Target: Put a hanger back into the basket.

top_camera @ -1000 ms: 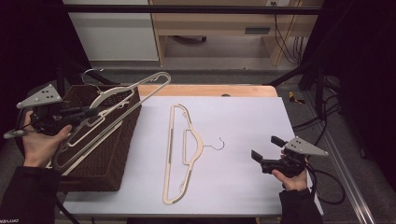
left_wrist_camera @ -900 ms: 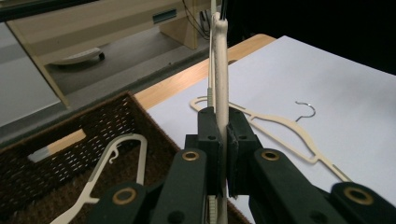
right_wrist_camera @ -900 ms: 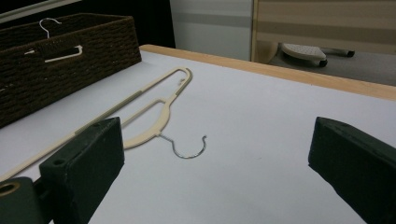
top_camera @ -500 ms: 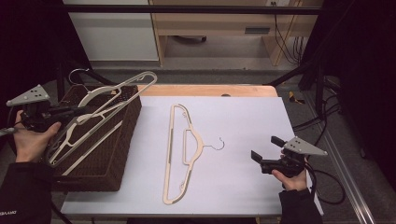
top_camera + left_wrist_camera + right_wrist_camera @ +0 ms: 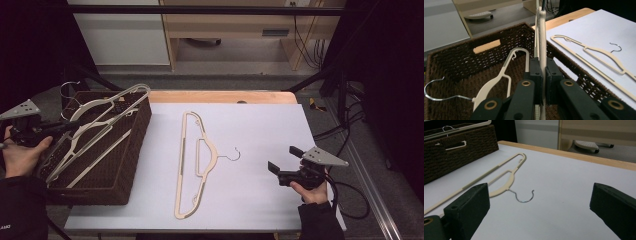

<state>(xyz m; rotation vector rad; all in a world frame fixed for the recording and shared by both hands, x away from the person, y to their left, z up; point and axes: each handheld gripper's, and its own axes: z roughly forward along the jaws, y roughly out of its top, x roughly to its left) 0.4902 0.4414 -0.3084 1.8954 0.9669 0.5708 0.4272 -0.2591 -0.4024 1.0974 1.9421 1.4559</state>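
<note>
Two hangers matter here, and the whole next move hangs on how the clamped one sits against the left gripper (image 5: 541,75). Closest in, in the left gripper view, the jaws are seen pressed together on the cream bar of the held hanger (image 5: 541,27), with basically no gap left either side. The bar runs straight away from the jaws, so its long axis is lined up with the gripper's own reach rather than lying across it. From the high view the held hanger (image 5: 107,107) is seen stretched out ahead of the left gripper (image 5: 50,127) and tilted up, its far end above the far rim of the wicker basket (image 5: 130,165). Just below and beside the jaws, another hanger (image 5: 499,77) is left lying in the basket, its wire hook off to the gripper's left.

Farther out, the hanger on the table (image 5: 197,160) is laid flat on the white tabletop (image 5: 260,125), well apart from the left gripper and off to its right. It's much nearer the right gripper (image 5: 282,162), whose jaws are spread wide with nothing between them. In the right gripper view the hanger on the table (image 5: 506,175) is seen ahead and to the left, hook end nearest.

Judging by that, the held hanger probably gets carried over the rim lengthwise, and snagging the basket edge looks like the risk.
</note>
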